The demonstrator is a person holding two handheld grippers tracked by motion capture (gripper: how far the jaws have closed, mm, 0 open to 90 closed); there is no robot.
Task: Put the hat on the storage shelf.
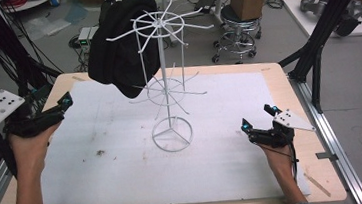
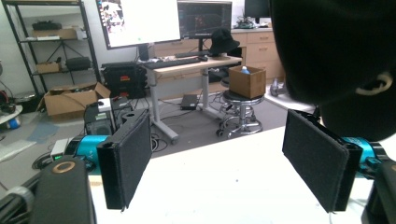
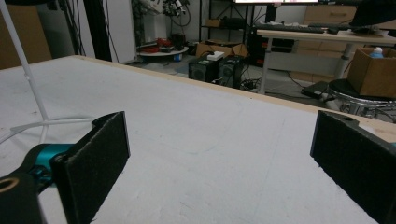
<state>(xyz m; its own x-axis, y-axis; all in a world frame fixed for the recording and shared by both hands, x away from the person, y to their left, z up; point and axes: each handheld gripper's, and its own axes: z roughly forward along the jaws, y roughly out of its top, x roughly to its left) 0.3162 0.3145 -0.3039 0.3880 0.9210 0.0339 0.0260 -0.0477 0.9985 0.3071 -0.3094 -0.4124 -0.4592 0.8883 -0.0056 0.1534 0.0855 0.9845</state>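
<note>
High view: a black hat point(image 1: 122, 47) hangs on the upper ring of a white wire rack point(image 1: 166, 83) standing mid-worktop point(image 1: 233, 142). Left hand-held gripper point(image 1: 63, 104) hovers released at the worktop's left edge, near the hat; right hand-held gripper point(image 1: 259, 117) rests released at the right, well apart from the rack.

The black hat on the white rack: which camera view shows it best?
The high view: the hat shows nearly whole, hanging from an upper arm of the rack. The left gripper view catches only a dark part of it, close and cropped at the upper right. The right gripper view gives the rack's pole.
</note>
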